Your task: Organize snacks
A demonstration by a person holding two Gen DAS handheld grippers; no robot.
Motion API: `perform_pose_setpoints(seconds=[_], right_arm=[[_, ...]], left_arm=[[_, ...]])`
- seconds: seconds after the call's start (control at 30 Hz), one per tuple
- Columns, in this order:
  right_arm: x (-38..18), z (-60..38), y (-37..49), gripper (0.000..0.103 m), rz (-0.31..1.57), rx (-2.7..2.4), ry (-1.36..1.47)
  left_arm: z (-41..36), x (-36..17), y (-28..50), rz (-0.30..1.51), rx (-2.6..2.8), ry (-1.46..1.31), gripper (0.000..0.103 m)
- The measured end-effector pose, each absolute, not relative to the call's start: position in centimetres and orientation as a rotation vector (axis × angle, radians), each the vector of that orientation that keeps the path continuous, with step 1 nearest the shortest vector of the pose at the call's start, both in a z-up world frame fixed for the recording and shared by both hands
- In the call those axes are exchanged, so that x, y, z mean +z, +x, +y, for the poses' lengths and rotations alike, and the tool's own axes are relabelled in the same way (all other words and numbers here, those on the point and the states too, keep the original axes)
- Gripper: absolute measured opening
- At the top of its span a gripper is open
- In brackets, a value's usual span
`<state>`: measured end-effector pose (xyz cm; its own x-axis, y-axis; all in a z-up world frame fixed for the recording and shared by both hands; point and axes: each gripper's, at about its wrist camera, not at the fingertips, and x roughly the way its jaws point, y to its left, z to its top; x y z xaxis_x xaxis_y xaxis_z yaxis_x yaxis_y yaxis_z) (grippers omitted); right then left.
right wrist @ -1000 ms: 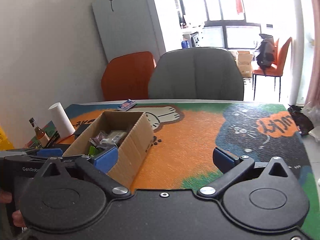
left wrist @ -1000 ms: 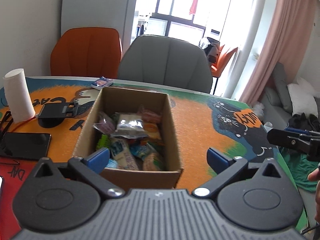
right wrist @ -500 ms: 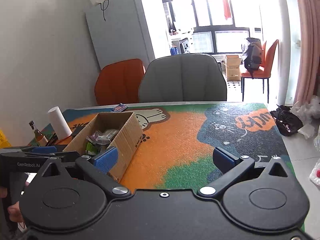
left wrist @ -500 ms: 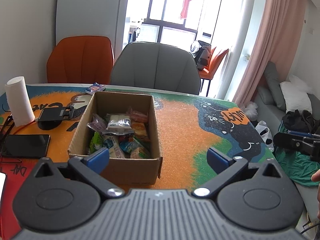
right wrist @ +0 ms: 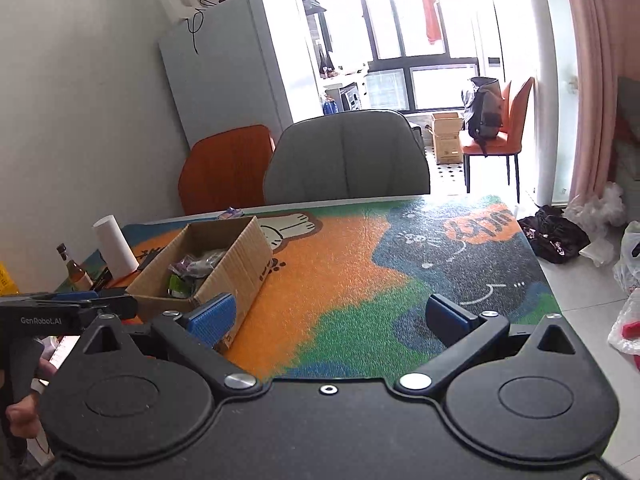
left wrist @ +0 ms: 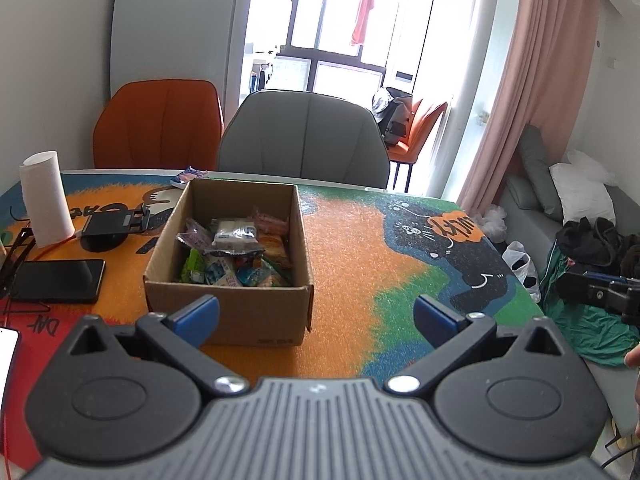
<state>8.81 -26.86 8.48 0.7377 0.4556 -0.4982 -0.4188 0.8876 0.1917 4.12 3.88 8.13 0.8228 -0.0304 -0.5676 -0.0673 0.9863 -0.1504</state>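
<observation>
An open cardboard box (left wrist: 228,312) (right wrist: 244,264) stands on the colourful cat-print table mat (left wrist: 352,256) (right wrist: 344,280), filled with several wrapped snack packets (left wrist: 236,248) (right wrist: 192,268). One small blue snack packet (left wrist: 187,176) (right wrist: 231,213) lies on the mat beyond the box's far side. My left gripper (left wrist: 316,318) is open and empty, held back from the box's near wall. My right gripper (right wrist: 336,318) is open and empty too, to the right of the box over bare mat.
A paper roll (left wrist: 46,200), a black phone stand (left wrist: 114,224) and a dark phone (left wrist: 58,280) lie left of the box. A small bottle (right wrist: 76,272) stands at the left edge. A grey chair (left wrist: 304,140) and an orange chair (left wrist: 156,124) stand behind the table.
Both grippers have drawn back and up from the table, so the box looks smaller and farther off. Both stay open and empty.
</observation>
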Motion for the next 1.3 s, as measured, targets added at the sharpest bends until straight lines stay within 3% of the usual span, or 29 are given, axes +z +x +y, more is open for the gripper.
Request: perform_pose_setpoints(seconds=[1.3], right_arm=[[9.4, -26.9, 5.8, 0.103, 0.531, 0.434, 0.054]], left_arm=[[4.6, 9.2, 1.3, 0.55, 0.012, -0.17, 0.103]])
